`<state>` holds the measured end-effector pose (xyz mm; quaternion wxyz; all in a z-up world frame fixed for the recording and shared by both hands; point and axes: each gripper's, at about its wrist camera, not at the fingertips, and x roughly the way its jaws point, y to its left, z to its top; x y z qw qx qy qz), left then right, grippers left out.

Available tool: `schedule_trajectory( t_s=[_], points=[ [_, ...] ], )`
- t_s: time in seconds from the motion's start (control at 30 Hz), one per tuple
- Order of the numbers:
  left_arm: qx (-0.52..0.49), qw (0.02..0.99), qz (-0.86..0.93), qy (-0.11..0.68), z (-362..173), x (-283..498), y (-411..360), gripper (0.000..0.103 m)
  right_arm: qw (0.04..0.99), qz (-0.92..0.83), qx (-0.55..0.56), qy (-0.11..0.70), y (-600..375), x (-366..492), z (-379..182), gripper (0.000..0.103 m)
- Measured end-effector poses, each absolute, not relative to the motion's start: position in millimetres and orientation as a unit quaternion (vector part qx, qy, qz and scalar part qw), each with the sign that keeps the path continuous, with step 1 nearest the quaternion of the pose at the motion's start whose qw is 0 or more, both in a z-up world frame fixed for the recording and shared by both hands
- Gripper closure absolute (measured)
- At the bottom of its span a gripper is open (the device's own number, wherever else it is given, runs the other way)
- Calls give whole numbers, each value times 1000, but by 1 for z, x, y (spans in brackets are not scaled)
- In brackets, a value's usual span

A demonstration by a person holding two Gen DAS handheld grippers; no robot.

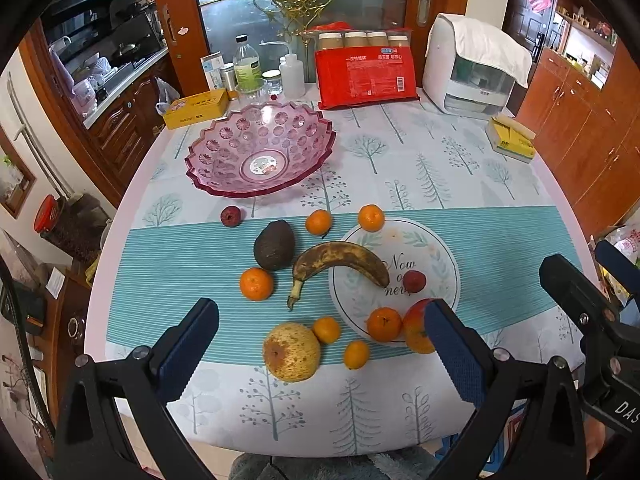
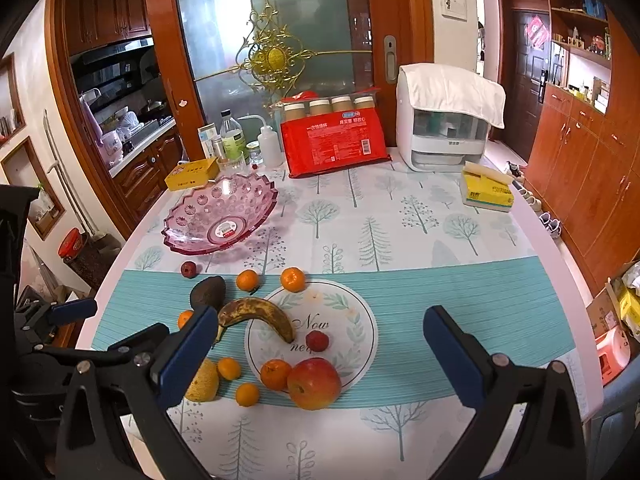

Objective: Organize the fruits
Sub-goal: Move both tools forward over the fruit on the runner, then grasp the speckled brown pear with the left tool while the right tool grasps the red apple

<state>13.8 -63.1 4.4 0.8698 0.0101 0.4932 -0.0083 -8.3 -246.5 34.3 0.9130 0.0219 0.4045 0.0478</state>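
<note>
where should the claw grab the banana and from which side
Grip the banana across the thick middle of its arch, coming from above. It lies flat, curved, stem end on the cloth, other end on the round mat. The middle is the most open part: the avocado crowds the stem side and a small red fruit sits by the tip. It looks overripe, so probably squeeze gently.

Home dining room: tablecloth-covered table (image 2: pixel 400 220), wooden cabinets (image 2: pixel 580 168).
</note>
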Motion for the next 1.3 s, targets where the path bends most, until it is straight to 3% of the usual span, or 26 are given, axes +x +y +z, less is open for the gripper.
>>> schedule_trajectory(
  t_s=[1.3],
  points=[
    [-19, 859, 10, 512, -40, 18, -51, 1, 890, 61, 3, 452, -247, 6, -7, 0]
  ],
)
